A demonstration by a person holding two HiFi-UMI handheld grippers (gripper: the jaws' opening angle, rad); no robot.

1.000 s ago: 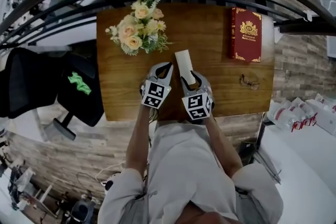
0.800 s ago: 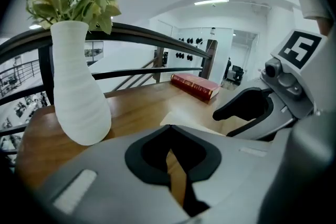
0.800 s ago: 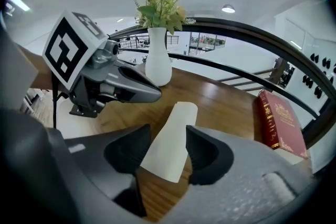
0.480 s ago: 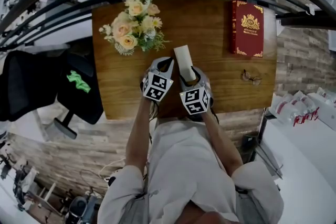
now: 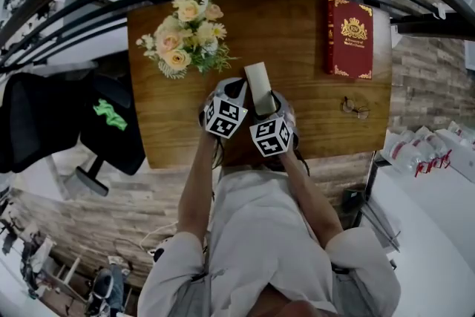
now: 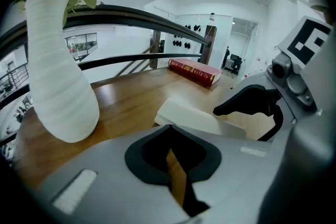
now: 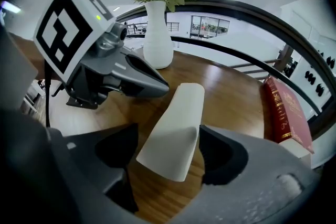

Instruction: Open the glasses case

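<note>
The white glasses case [image 5: 260, 87] lies closed on the wooden table [image 5: 312, 85], pointing away from me. My right gripper [image 5: 267, 102] straddles its near end. In the right gripper view the case [image 7: 176, 131] sits between the wide-spread jaws of that gripper [image 7: 169, 148]; they have just been opening, and a gap shows on the left side. My left gripper [image 5: 239, 83] is just left of the case, its tip close beside it. Its jaws [image 6: 173, 152] are together with only a sliver of wood showing between them. The case [image 6: 189, 115] lies ahead and to the right of them.
A white vase of flowers [image 5: 185, 33] stands at the table's back left, close to the left gripper. A red book [image 5: 349, 37] lies at the back right and a pair of glasses [image 5: 355, 109] near the right edge. A dark railing runs behind the table.
Both grippers have sunk toward the table. The right gripper's jaws have spread wider around the case's near end. The case has not moved.
</note>
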